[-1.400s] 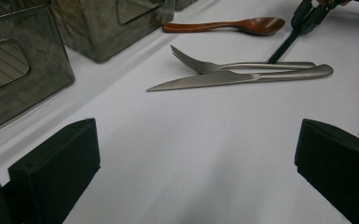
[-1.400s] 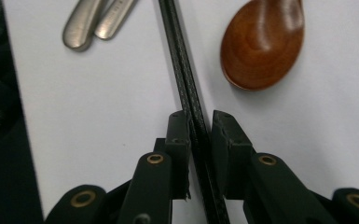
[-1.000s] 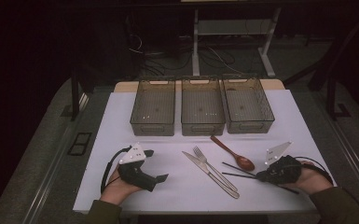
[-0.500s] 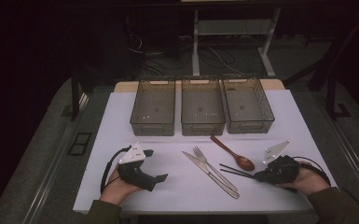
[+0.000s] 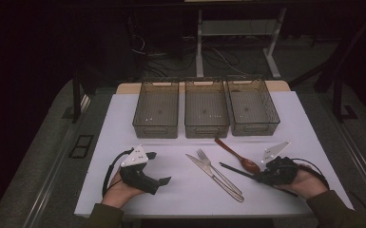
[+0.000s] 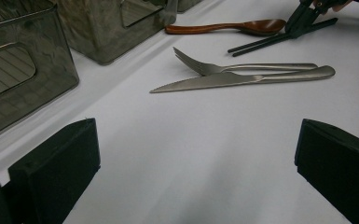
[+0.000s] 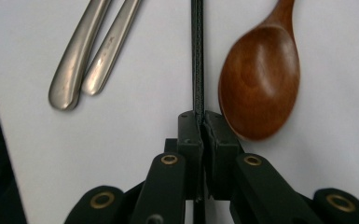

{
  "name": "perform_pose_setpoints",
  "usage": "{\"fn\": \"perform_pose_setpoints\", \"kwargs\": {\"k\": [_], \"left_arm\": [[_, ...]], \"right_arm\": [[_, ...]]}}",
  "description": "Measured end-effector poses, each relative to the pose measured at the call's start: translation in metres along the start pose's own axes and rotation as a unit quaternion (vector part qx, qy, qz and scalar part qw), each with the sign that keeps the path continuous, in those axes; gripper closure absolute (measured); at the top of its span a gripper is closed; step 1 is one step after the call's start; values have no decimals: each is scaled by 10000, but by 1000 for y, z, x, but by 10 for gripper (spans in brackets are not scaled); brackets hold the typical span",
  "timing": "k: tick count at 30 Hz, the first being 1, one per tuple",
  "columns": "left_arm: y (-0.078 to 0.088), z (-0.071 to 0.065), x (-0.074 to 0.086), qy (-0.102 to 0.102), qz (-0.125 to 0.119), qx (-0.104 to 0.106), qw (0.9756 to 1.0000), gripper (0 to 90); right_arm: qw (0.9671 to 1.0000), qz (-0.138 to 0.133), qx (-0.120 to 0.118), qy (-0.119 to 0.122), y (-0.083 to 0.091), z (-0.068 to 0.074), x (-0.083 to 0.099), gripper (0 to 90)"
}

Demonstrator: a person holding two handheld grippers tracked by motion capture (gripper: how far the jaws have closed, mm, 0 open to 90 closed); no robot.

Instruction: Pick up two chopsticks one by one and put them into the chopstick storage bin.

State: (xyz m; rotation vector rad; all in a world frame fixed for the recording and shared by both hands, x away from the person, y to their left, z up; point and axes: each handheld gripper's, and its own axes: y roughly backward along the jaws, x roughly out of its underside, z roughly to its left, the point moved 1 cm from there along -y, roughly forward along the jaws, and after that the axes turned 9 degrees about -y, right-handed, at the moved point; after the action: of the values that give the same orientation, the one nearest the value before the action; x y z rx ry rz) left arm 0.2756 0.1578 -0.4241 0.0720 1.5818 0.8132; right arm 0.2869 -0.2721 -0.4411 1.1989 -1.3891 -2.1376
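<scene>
Now the right gripper [image 7: 200, 122] is clamping its jaws on the black chopsticks [image 5: 235, 170], having slid in toward them along the desk's near right edge, so a lift is looking likely; the wooden spoon [image 7: 260, 77] is lying just beside them; the left gripper [image 5: 153, 167] is waiting wide open near the near left corner.

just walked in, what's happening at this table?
A person holds a pair of tongs in each hand over a white table. The right tongs are shut on black chopsticks, beside a wooden spoon. The left tongs are open and hold nothing, resting on the table. A fork and knife lie side by side in the middle. Three bins stand in a row at the back, apparently empty.
</scene>
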Motion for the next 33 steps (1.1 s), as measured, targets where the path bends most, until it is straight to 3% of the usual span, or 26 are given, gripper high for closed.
{"fn": "perform_pose_setpoints", "kwargs": {"k": [3,7,10,16,26,33], "left_arm": [[0,0,0,-7,-7,-1,10000,0],[0,0,0,-3,-2,6,10000,0],[0,0,0,-3,-12,4,10000,0],[0,0,0,18,-21,-6,10000,0],[0,-1,0,-18,22,20,10000,0],[-1,-1,0,-11,15,22,10000,0]], "right_arm": [[10000,-17,40,-17,-2,2,-3,847],[9998,-66,102,144,-2,2,-2,823],[9999,-138,38,32,1,2,0,743],[9994,-343,50,-96,16,-2,14,679],[9978,-575,123,-309,34,-6,53,721],[9978,-630,80,-189,27,-6,52,767]]}}
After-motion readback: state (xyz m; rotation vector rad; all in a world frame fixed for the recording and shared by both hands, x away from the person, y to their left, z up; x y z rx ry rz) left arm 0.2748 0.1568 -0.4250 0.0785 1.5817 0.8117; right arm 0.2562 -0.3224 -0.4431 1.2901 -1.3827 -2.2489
